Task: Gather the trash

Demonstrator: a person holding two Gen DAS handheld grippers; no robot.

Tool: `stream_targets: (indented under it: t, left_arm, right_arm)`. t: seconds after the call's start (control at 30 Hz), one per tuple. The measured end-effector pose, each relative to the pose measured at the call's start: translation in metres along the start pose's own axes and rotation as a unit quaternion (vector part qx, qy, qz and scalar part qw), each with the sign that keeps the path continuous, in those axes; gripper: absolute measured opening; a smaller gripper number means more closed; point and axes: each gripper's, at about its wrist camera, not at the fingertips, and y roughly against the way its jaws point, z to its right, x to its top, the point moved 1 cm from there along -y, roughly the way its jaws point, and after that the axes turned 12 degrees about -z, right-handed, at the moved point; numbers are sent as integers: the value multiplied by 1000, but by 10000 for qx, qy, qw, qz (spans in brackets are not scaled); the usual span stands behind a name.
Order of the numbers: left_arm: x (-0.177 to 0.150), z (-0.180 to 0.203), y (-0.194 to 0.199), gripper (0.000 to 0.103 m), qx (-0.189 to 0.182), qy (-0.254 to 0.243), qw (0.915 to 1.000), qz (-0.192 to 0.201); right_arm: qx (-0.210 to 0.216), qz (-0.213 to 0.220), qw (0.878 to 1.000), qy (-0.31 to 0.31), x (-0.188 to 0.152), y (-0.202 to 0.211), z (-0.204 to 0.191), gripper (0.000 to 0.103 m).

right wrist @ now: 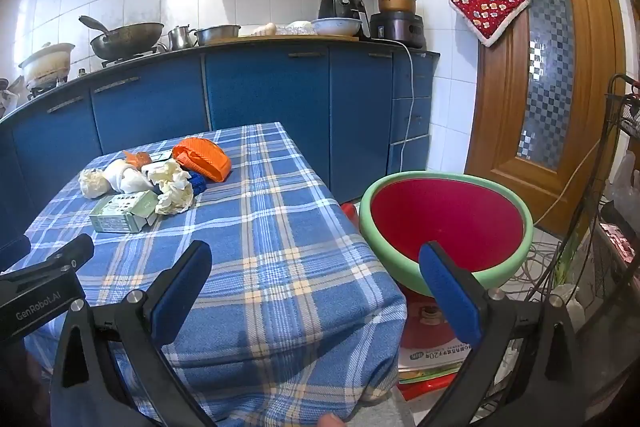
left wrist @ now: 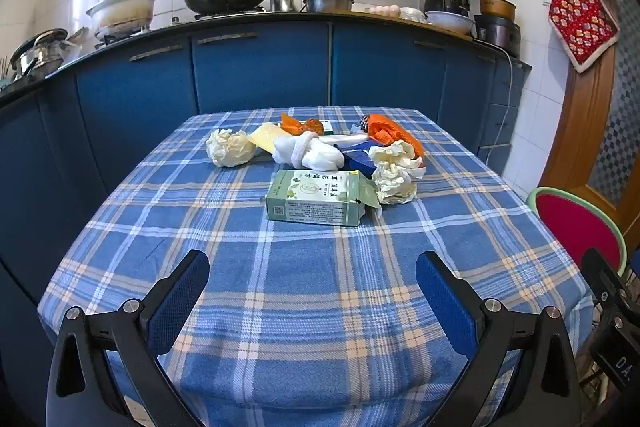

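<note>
Both grippers, the left gripper (left wrist: 312, 281) and right gripper (right wrist: 316, 273), hang spread wide and empty over the checked tablecloth (left wrist: 320, 307). The trash pile (left wrist: 320, 163) sits at twelve o'clock; the red basin (right wrist: 446, 223), probably the bin, waits at three o'clock.

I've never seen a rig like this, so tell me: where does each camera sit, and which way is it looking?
Left wrist: on the left gripper, jaws open, facing the green box and crumpled paper on the checked table.
Right wrist: on the right gripper, jaws open, facing the table's right corner and a red basin.
Shared: table, trash pile, kitchen counter.
</note>
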Motion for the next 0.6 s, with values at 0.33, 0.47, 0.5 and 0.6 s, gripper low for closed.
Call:
stream_targets:
  t: [0.33, 0.47, 0.5, 0.6]
  left_arm:
    - [0, 0, 0, 103, -2, 2, 10000, -2]
    - [0, 0, 0, 103, -2, 4, 10000, -3]
    - [0, 0, 0, 103, -2, 5, 10000, -3]
    - [0, 0, 0, 103, -2, 6, 10000, -3]
  right_arm:
    - [3, -1, 10000, 3, -2, 0, 0, 102]
    - [0, -4, 10000, 4, -2, 0, 0, 102]
    - [1, -4, 10000, 4, -2, 0, 0, 102]
    - [2, -5, 10000, 4, -2, 0, 0, 102]
